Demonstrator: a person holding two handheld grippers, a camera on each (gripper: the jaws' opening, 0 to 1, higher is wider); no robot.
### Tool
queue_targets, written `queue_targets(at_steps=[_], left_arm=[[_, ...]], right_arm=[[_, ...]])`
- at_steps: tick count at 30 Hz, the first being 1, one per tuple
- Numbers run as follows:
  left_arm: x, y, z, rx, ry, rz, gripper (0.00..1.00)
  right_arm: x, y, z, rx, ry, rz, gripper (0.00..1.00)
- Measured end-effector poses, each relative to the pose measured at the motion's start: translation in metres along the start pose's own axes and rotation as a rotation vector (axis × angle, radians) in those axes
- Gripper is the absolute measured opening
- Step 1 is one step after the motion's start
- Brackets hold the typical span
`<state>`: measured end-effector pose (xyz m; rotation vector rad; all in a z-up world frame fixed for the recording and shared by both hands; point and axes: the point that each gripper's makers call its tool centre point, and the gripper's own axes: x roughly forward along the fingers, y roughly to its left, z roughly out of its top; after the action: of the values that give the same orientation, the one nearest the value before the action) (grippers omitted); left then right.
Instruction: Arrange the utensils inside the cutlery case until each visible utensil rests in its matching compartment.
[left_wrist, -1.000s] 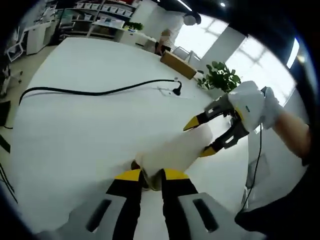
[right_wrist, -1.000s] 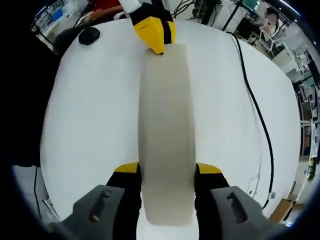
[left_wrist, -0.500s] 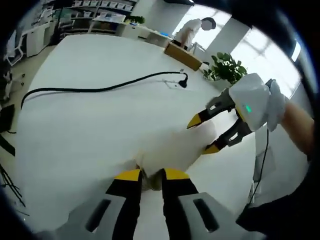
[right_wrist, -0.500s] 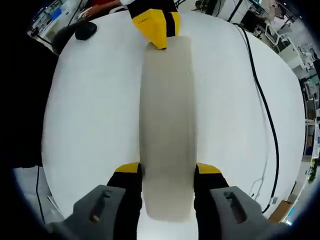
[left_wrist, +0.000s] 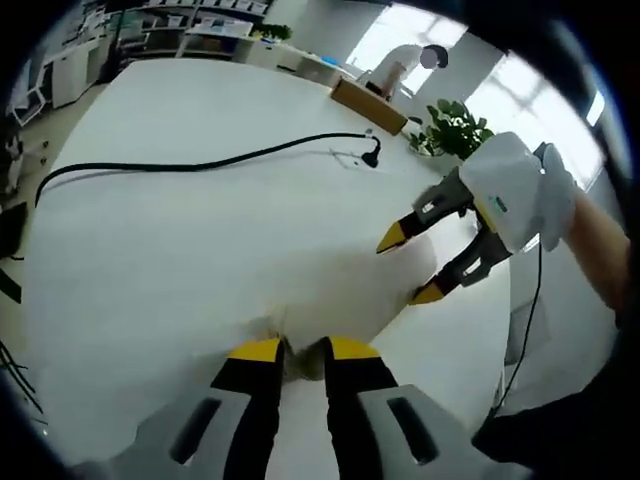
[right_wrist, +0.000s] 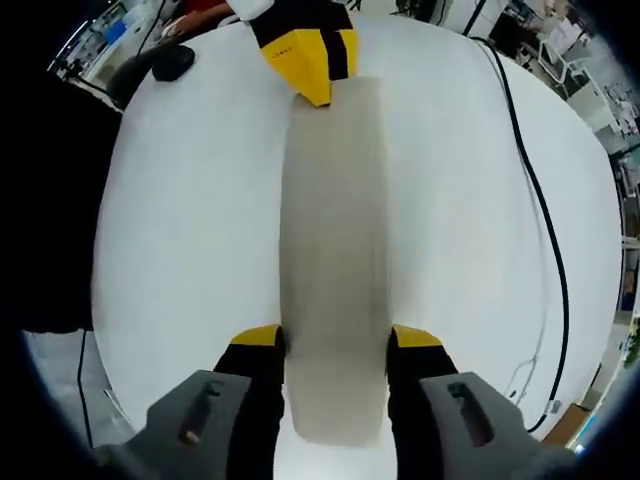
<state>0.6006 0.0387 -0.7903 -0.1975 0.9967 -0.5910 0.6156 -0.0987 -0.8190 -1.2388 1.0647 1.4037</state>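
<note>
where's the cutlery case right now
The cutlery case is over the white table, held at both ends: the right gripper clamps the near end and the left gripper pinches the far end.

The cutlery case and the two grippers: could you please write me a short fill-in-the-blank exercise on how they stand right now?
1. The long cutlery case is held at both ends, one end by the right gripper and the other by the ____ gripper.
2. The case is pale and its lid is ____, so no utensil can be seen.
3. A ____ cable lies across the white table.
4. Beyond the table's far edge stands a potted ____.

Missing words: left; closed; black; plant
</note>
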Motion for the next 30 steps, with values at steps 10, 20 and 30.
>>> queue_targets(at_steps=[10, 20, 30], left_arm=[[0.004, 0.005, 0.000, -0.031, 0.022, -0.021, 0.18], [0.010, 0.008, 0.004, -0.049, 0.019, -0.025, 0.19], [0.007, 0.006, 0.017, 0.015, 0.012, -0.006, 0.19]], right_arm=[[0.005, -0.001, 0.001, 0.038, -0.038, 0.024, 0.40], [0.009, -0.001, 0.002, 0.042, -0.048, 0.017, 0.40], [0.003, -0.005, 0.001, 0.057, -0.048, -0.012, 0.40]])
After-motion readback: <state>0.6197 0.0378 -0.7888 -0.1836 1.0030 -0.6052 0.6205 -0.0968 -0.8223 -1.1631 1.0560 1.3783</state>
